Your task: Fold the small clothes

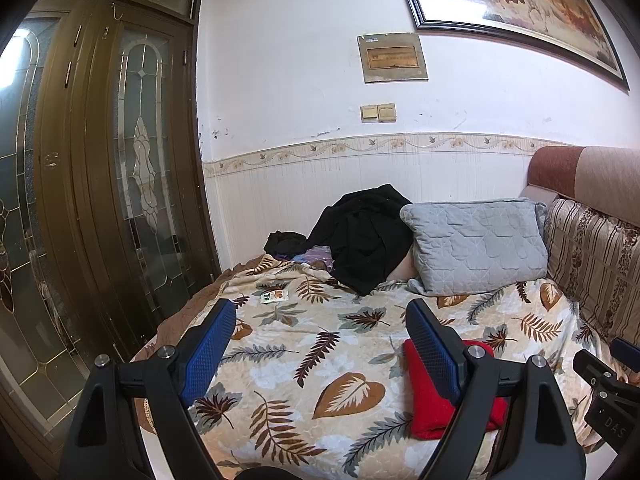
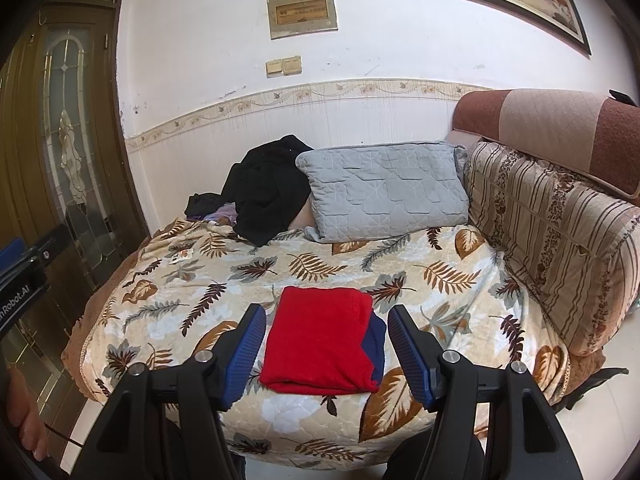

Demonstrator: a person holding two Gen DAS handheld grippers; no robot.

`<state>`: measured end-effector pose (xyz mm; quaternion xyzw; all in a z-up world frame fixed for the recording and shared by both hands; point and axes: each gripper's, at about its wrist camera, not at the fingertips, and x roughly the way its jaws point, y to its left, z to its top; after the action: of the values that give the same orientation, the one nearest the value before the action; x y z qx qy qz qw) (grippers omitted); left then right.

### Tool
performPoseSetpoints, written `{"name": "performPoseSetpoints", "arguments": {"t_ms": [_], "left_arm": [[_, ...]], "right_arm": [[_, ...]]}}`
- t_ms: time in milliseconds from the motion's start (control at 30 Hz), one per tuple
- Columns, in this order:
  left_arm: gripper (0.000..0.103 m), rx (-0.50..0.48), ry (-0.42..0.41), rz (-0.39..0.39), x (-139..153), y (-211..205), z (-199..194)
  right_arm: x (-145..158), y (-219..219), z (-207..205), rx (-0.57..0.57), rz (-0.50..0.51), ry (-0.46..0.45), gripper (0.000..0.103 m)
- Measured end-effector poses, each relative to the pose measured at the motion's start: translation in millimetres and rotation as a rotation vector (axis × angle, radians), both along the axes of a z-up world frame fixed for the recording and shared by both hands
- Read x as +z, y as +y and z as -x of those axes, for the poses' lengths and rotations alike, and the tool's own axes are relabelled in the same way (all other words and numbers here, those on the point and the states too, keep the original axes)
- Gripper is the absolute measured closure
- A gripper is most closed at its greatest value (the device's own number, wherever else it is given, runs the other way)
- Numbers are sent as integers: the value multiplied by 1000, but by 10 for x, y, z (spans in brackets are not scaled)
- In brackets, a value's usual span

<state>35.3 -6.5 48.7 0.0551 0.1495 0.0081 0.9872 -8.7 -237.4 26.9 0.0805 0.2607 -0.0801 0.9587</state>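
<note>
A folded red garment (image 2: 320, 340) with a dark blue edge at its right side lies flat on the leaf-patterned blanket (image 2: 208, 280), near the bed's front edge. My right gripper (image 2: 326, 330) is open and empty, held above and in front of the garment, its blue fingers framing it. My left gripper (image 1: 320, 328) is open and empty over the blanket, left of the red garment (image 1: 432, 408), whose middle is hidden behind the right finger (image 1: 434, 356). The right gripper's body shows at the left wrist view's right edge.
A pile of dark clothes (image 2: 268, 188) lies at the back of the bed beside a grey pillow (image 2: 384, 192). A striped cushion (image 2: 560, 240) lines the right side. A small packet (image 1: 274, 297) lies on the blanket. A wooden glass-panelled door (image 1: 120, 180) stands on the left.
</note>
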Motion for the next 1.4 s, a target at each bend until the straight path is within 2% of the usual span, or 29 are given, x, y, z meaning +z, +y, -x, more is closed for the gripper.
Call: {"name": "performPoseSetpoints", "arguments": {"t_ms": [1400], "left_arm": [[16, -1, -2, 9, -25, 3, 9]], "right_arm": [[3, 131, 32, -3, 2, -6, 35]]}}
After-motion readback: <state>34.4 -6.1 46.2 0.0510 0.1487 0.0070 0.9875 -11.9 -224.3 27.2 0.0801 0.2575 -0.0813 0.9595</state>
